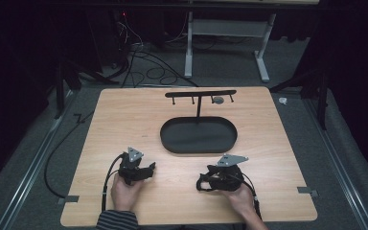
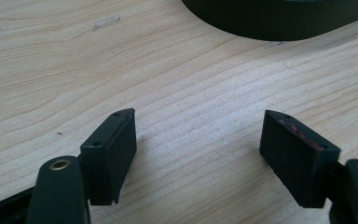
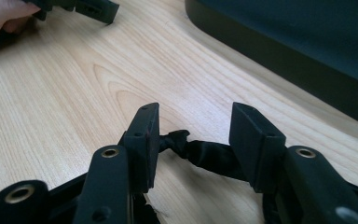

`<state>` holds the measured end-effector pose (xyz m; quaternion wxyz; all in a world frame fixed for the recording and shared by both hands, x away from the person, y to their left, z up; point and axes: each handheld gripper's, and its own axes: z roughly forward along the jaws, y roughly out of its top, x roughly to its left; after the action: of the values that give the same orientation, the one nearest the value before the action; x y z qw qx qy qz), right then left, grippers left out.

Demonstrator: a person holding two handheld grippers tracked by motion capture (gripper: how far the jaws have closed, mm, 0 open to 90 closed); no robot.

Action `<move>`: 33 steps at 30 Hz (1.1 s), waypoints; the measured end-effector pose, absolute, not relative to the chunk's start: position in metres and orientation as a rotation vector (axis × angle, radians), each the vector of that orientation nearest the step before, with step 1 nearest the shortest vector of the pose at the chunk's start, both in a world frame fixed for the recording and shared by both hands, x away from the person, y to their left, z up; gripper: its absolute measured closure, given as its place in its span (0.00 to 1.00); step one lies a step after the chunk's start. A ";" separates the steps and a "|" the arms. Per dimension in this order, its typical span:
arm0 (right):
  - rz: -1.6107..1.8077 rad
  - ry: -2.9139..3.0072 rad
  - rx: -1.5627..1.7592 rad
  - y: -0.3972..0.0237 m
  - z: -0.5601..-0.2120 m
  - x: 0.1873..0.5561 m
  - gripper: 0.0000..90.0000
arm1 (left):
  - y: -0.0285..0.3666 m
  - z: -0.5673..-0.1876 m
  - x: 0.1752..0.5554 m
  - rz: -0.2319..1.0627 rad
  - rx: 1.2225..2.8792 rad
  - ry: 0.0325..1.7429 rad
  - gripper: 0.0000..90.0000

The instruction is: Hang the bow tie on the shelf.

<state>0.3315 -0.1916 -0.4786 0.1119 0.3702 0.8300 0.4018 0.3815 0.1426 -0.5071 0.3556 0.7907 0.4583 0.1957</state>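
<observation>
Progress is slight as we judge it: the black fabric band point(image 3: 200, 154) lies on the wooden table point(image 1: 278, 158) at the near right, well short of the black oval tray point(image 1: 172, 143) and of the hook rack point(image 1: 200, 93) that rises behind the tray. We take the work in hand to be picking the band up. Our right gripper point(image 3: 196, 112) lies low over the table with its jaws on either side of the band. The jaws stand apart, and the twisted end of the band sits close against the inner face of one pad point(image 3: 142, 140), but we see no squeeze on it, so the grasp is not yet made. Closing, lifting and carrying the band toward the tray or a hook all remain to be done. A small grey object point(image 1: 217, 100) already hangs from the rack. In the right gripper view, the band's long axis runs across the gap from one jaw to the other, crosswise to the way the gripper points and flat on the wood. Its knotted end points toward the jaw on that view's left, and its other end passes behind the opposite jaw. Seen from the high view, the band is a dark shape point(image 1: 202, 184) at the tip of the gripper, too small to read further. Our left gripper point(image 2: 199, 116) rests at the near left, jaws wide apart over bare wood and holding nothing.
</observation>
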 end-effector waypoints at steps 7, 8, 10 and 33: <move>1.164 2.471 1.088 -0.188 -0.483 0.334 0.63 | 0.143 -0.507 0.381 0.505 2.043 1.184 0.31; 1.160 2.481 1.098 -0.188 -0.485 0.335 0.64 | 0.143 -0.507 0.381 0.505 2.043 1.184 0.31; 1.156 2.491 1.100 -0.188 -0.488 0.336 0.65 | 0.143 -0.507 0.381 0.505 2.043 1.184 0.31; 1.048 2.537 1.006 -0.183 -0.496 0.333 0.88 | 0.143 -0.507 0.381 0.505 2.043 1.184 0.31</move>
<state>0.3334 -0.1827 -0.4960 0.1089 0.3422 0.8625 0.3565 0.3815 0.1427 -0.5071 0.3555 0.7908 0.4583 0.1956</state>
